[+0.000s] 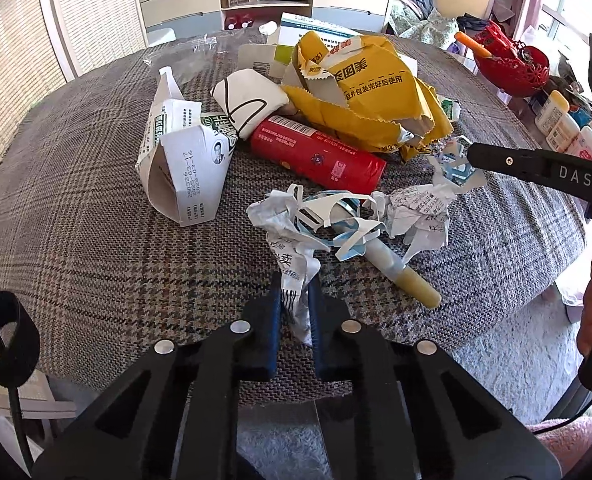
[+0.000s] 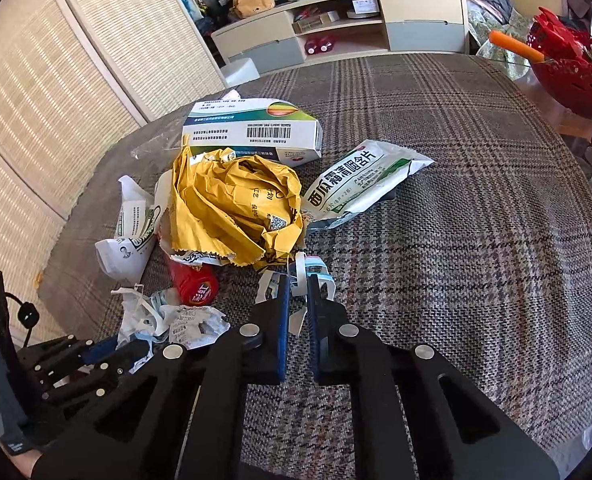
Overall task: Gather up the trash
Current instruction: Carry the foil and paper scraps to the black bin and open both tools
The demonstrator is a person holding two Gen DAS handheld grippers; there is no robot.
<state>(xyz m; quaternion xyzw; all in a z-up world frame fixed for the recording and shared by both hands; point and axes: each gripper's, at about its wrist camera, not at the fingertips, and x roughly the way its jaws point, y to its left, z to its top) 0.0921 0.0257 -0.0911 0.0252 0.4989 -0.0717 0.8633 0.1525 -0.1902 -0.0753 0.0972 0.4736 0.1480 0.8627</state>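
Round table (image 2: 476, 208) under a grey-brown plaid cloth; trash heaped toward its far-left side: yellow crumpled bag (image 2: 235, 204), red tube (image 1: 316, 152), cartons. Left gripper (image 1: 296, 300) clamped on a crumpled receipt strip (image 1: 291, 276) near the near edge. Right gripper (image 2: 296, 300) pinched on a torn paper scrap (image 2: 302, 280). Cream TV cabinet (image 2: 336, 28) beyond, woven screens left.

One yellow bag (image 2: 235, 208), one red tube (image 1: 320, 154), two cartons (image 1: 183, 160), one green-white sachet (image 2: 360, 184).
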